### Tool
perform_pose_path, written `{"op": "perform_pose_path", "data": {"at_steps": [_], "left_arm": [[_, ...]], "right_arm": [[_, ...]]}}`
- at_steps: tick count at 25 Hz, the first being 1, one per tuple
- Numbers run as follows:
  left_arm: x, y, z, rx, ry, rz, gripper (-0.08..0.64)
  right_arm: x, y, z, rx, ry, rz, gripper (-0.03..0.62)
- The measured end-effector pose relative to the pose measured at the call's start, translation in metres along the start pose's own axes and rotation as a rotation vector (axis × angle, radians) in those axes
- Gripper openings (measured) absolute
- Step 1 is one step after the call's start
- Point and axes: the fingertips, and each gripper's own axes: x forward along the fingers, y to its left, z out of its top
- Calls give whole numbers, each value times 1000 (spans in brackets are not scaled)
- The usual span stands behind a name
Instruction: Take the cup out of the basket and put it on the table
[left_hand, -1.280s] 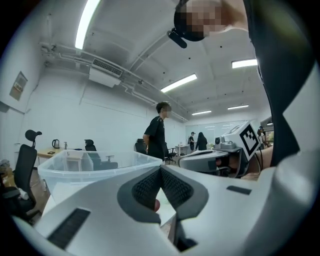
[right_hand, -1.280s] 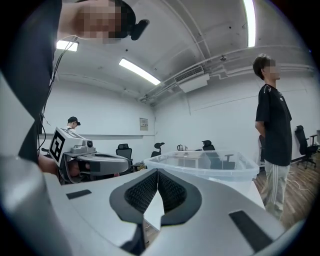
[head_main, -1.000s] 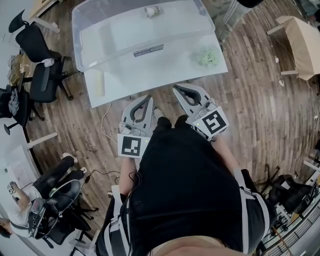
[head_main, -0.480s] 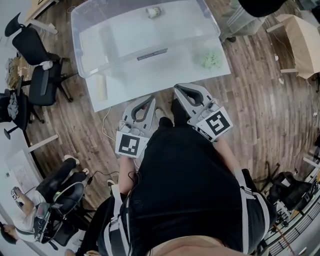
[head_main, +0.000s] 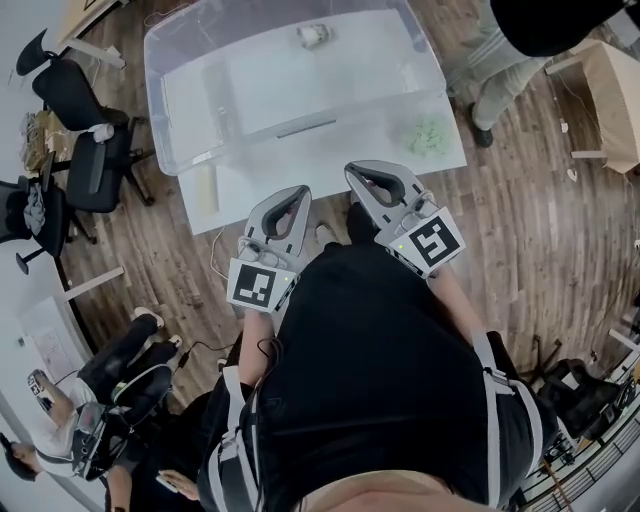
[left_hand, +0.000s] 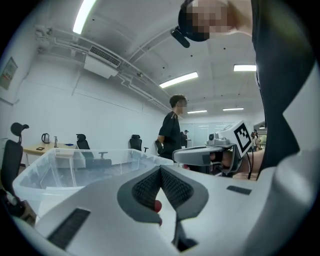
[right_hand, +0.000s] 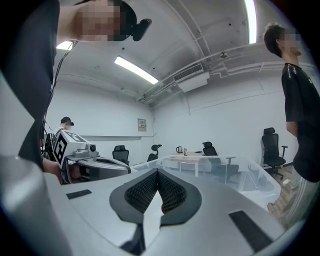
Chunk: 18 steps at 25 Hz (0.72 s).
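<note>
A small pale cup (head_main: 313, 35) lies at the far end of the clear plastic basket (head_main: 180, 140), which stands on the white table (head_main: 330, 165). Both grippers are held close to my body, short of the table's near edge and well away from the cup. The left gripper (head_main: 298, 192) points toward the table with its jaws shut and nothing between them (left_hand: 160, 167). The right gripper (head_main: 360, 170) is beside it, jaws likewise shut and empty (right_hand: 157, 171). The basket's clear wall (left_hand: 75, 165) shows ahead of the left gripper, and its rim (right_hand: 240, 175) ahead of the right one.
A green crumpled object (head_main: 432, 135) lies on the table's near right corner, a pale yellow strip (head_main: 207, 185) at its near left. A person (head_main: 500, 70) stands at the table's right side. Office chairs (head_main: 85, 140) stand left; a wooden piece (head_main: 605, 80) far right.
Both grippers stay shut and have barely moved. The table and basket sit slightly lower in the head view, and a standing person's legs have come into view at the upper right.
</note>
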Motion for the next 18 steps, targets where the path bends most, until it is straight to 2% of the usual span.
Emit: {"op": "perform_pose_path", "data": {"at_steps": [5,10,18], "left_arm": [[32,24,13,-44,-26,53,17],[66,39,29,-150,-62,80,17],[112,56,38,-114,-54,165,17]], "right_arm": [[10,-44,7,2,-5,-12,18],[10,-92,19,3,-31,-24,18],[18,-140,21,5,-15,34,20]]}}
